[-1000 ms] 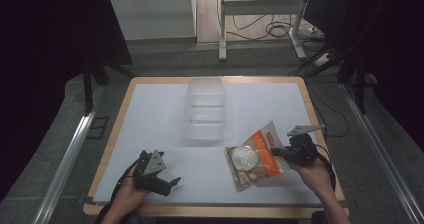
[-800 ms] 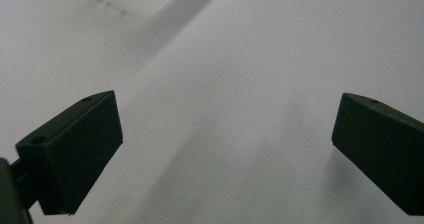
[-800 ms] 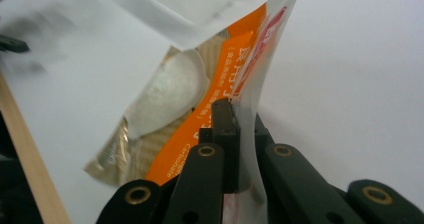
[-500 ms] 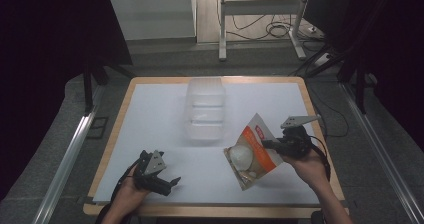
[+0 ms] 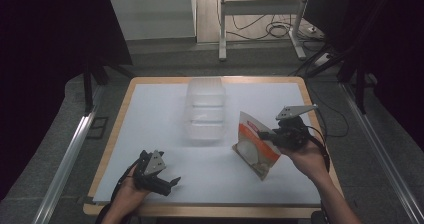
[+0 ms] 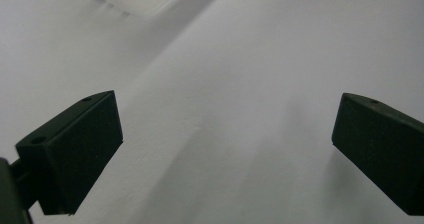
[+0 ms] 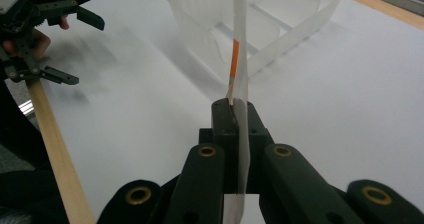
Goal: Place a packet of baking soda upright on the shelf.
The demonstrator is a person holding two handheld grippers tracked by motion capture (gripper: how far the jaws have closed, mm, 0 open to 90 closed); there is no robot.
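White table sheet (image 5: 165,119) on a wood-edged board, dark room behind, cables on the floor at the upper right of the high view.

Item 1, my right gripper (image 5: 272,134): jaws clamped tight on the edge of a flat pouch (image 5: 256,145). In the right gripper view the two black jaws meet at lower centre with the pouch (image 7: 240,49) pinched between them, seen edge-on as a thin white strip with an orange band running up the middle of the frame. In the high view the pouch sits right of centre, white and orange with a round pale patch, tilted and held off the sheet.

Item 2, my left gripper (image 5: 167,184): jaws wide apart, nothing between them. Its own view shows one black pad (image 6: 75,149) at lower left and the other at the right edge, bare white sheet between. In the high view it rests low at the lower left, close to the near table edge, in the person's hand.

Item 3, clear plastic container (image 5: 205,109): upper centre of the high view, standing on the sheet, just left of the pouch and well apart from the left gripper. The right gripper view shows it (image 7: 280,14) at upper centre, behind the pouch.
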